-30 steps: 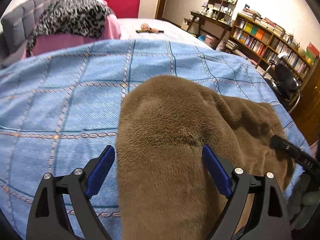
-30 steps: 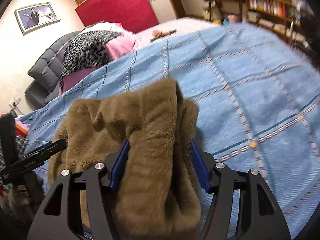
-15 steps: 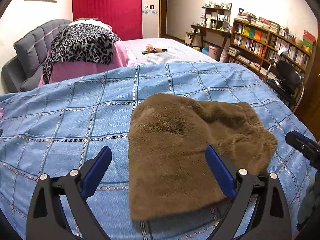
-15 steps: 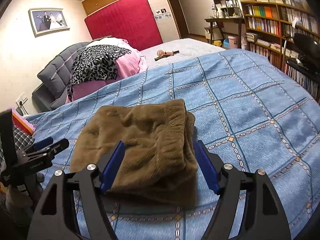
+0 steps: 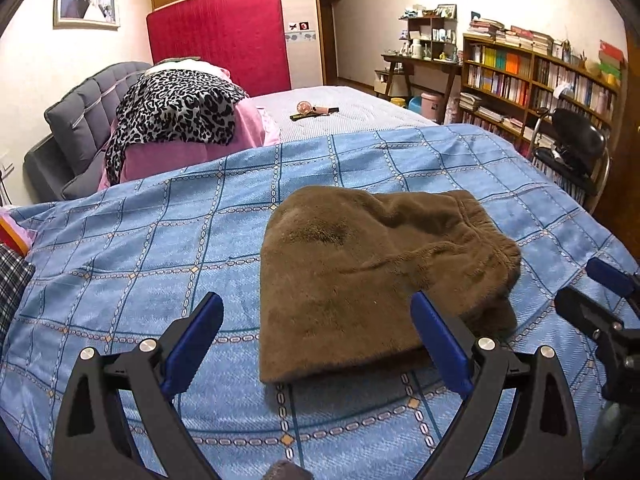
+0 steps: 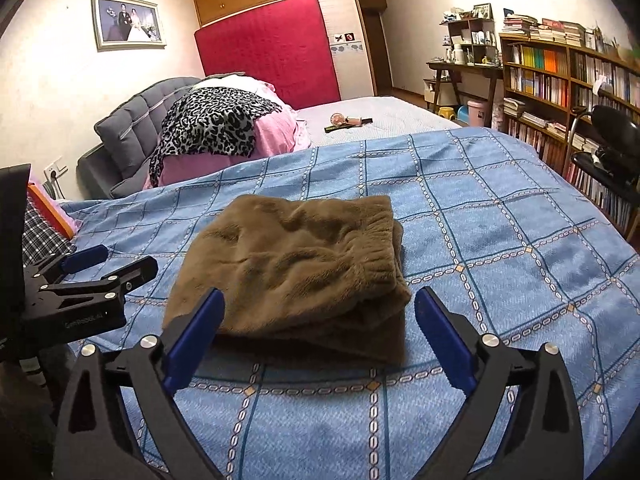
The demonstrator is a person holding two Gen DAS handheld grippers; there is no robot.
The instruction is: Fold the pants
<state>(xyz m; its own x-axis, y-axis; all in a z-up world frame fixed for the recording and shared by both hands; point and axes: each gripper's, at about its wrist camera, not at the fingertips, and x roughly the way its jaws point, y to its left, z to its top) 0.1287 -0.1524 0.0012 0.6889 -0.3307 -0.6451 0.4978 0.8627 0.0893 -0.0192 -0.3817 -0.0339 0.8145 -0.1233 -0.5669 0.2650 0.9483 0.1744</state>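
Left wrist view: plush brown pants (image 5: 376, 276), folded into a thick rounded pad, lie on my blue checked woven bedspread (image 5: 132, 260) at twelve o'clock. My left gripper (image 5: 320, 340) gapes empty; my right gripper (image 6: 316, 332) has just spread wide, released.

Fuzzy matt brown plush pants (image 5: 372, 280) lie on a woven, matt blue cloth bedspread (image 5: 160, 264).
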